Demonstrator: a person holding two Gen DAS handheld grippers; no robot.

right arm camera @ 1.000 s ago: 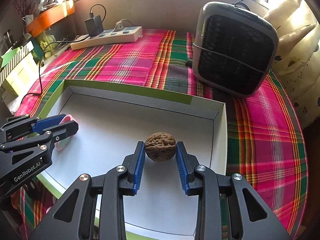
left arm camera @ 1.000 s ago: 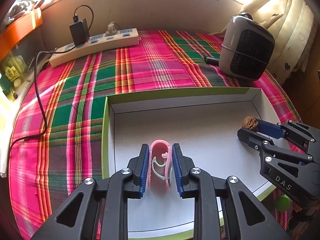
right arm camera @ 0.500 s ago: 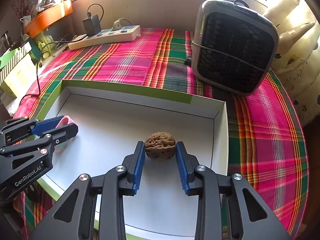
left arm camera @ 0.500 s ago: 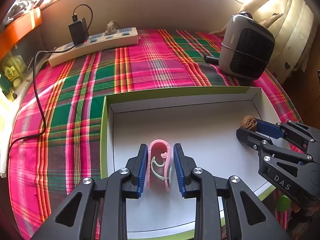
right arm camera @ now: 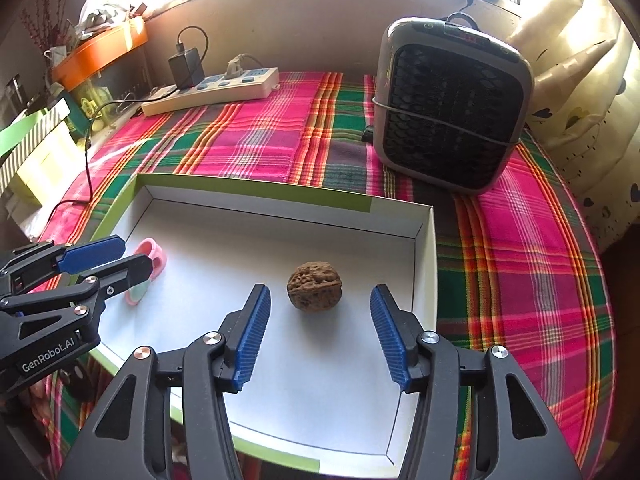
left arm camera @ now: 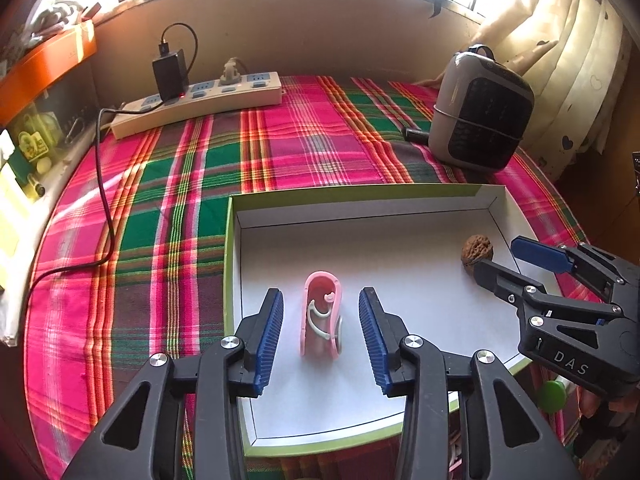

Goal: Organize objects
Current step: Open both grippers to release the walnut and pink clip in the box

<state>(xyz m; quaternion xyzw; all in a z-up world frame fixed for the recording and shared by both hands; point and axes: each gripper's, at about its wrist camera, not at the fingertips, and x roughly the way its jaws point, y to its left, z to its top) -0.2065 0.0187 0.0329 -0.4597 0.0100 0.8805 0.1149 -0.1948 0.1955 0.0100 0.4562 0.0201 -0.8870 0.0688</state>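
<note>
Plaid cloth (left arm camera: 192, 200) — tray (left arm camera: 230, 264); both grippers' fingers opening, clip, walnut loose between.

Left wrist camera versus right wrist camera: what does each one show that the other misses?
Only the left wrist view shows the inside of the pink clip, with its white curved spring, standing between the opening left gripper pads. Only the right wrist view shows the striped green box at the left edge. Both show the walnut lying free between the opening right gripper pads, the white tray, the power strip and the heater.
</note>
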